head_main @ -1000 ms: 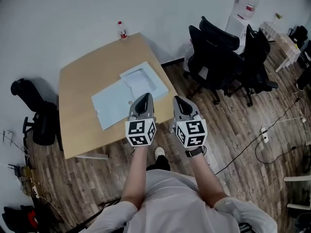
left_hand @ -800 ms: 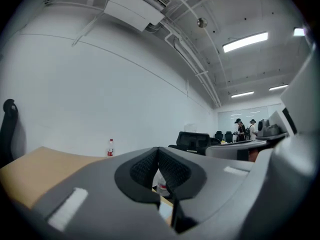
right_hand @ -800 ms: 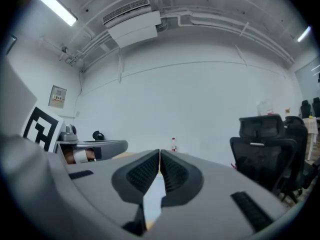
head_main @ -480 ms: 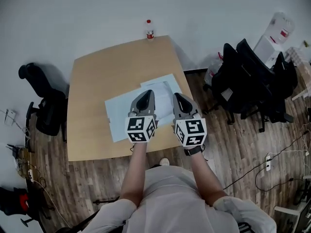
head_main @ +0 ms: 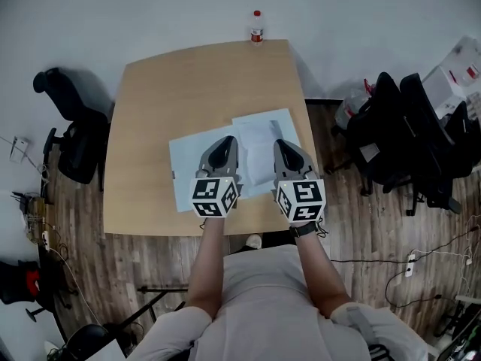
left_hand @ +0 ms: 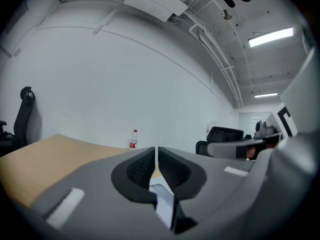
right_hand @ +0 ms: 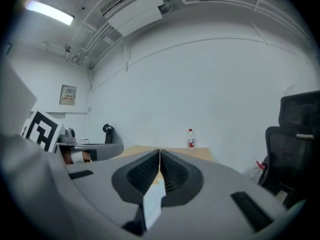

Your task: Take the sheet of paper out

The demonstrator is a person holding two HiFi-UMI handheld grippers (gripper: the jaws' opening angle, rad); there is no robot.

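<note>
A pale blue flat folder (head_main: pixel 197 162) lies on the wooden table (head_main: pixel 150 126), and a white sheet of paper (head_main: pixel 261 143) rests on its right part. My left gripper (head_main: pixel 224 144) hovers over the middle of the folder, jaws shut with nothing between them. My right gripper (head_main: pixel 282 147) hangs beside it over the sheet's right side, also shut and empty. In the left gripper view the left gripper (left_hand: pixel 156 152) points almost level across the table; in the right gripper view the right gripper (right_hand: pixel 160 155) does the same. A strip of pale paper shows below each jaw pair.
A small bottle with a red label (head_main: pixel 257 27) stands at the table's far edge, also seen as the bottle (left_hand: pixel 133 139) and the bottle (right_hand: pixel 190 138). A black office chair (head_main: pixel 71 130) stands left of the table, and several black chairs (head_main: pixel 409 138) stand at the right.
The person has stepped up to the table. Both grippers have moved forward from the table's near edge to above the folder, still shut.
</note>
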